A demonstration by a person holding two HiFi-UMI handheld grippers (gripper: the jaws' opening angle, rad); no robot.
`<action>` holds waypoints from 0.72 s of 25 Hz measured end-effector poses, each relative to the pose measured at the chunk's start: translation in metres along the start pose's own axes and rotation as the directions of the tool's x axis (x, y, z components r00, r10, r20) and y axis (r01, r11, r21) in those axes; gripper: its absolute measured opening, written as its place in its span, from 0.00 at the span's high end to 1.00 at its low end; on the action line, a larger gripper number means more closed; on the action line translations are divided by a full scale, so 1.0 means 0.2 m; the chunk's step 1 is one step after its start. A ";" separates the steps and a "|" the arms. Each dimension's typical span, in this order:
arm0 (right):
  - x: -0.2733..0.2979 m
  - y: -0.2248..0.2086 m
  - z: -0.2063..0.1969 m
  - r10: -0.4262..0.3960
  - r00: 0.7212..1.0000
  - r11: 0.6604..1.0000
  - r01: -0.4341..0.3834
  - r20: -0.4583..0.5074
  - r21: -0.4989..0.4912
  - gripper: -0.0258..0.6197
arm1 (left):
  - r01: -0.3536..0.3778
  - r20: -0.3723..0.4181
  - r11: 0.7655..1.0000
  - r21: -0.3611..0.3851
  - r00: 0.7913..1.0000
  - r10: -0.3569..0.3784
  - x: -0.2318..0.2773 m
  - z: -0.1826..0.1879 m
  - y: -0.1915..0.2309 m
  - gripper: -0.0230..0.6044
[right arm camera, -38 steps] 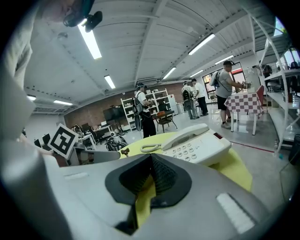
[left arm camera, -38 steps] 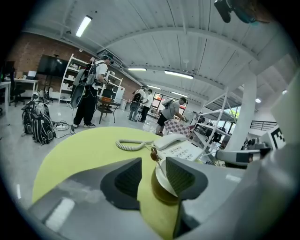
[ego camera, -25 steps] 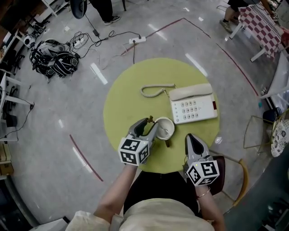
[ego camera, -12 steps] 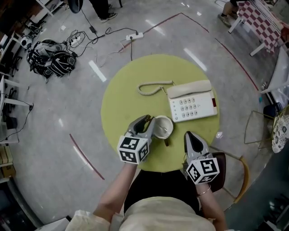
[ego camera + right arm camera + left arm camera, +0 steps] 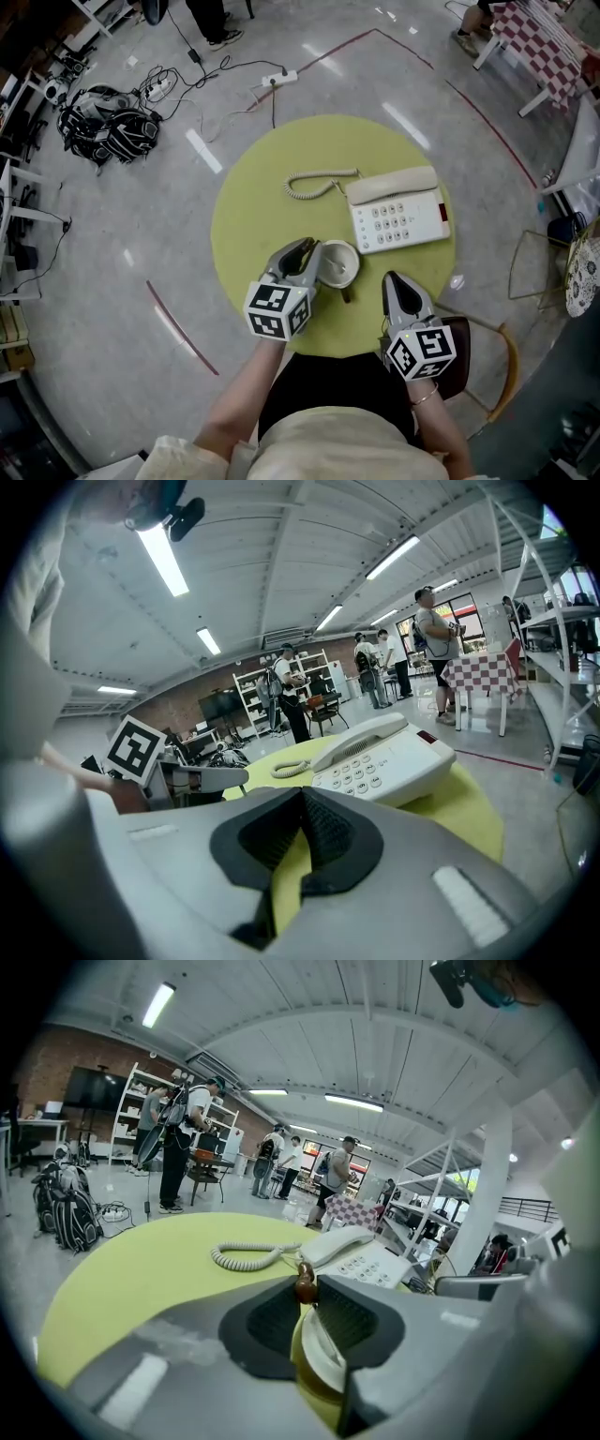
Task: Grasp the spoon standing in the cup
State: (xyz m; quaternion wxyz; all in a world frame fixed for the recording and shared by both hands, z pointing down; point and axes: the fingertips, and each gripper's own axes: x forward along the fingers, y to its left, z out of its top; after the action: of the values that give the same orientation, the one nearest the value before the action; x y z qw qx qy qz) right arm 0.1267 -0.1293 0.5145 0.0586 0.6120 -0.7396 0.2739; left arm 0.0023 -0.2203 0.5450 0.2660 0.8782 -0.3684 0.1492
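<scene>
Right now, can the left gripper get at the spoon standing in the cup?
Probably yes. The left gripper is at the cup; its jaws have just been closing, and the brown handle end of the spoon sits between them, seemingly touched on both sides. Nothing blocks it.

A cream round cup (image 5: 349, 257) with a white inside is standing upright on the near part of the yellow-green round desk (image 5: 272, 202). A spoon (image 5: 305, 1284) with a rounded brown handle tip is standing in it, the tip rising above the cup's rim. The left gripper (image 5: 313, 251), whose jaws have just been closing, is pinching that tip between its pads.
</scene>
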 end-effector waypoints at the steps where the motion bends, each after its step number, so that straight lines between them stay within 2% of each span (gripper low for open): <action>1: 0.00 0.01 0.00 0.001 1.000 1.000 -0.001 0.002 -0.001 0.96 | 0.004 0.005 1.000 0.002 1.000 -0.004 -0.01 0.01 0.00 0.87; 8: -0.02 0.02 0.00 0.007 1.000 1.000 -0.007 0.011 -0.011 0.96 | 0.020 0.042 1.000 0.014 0.999 -0.021 -0.04 0.08 -0.04 0.87; 18: -0.07 0.08 0.03 0.033 0.998 0.999 -0.031 0.057 -0.035 0.96 | 0.003 0.112 0.998 0.055 0.994 -0.009 -0.13 0.19 -0.09 0.87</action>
State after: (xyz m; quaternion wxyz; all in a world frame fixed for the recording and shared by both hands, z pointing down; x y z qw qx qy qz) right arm 0.1176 -0.1180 0.4972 0.0433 0.6068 -0.7551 0.2445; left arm 0.0000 -0.2159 0.4951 0.2209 0.8933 -0.3759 0.1091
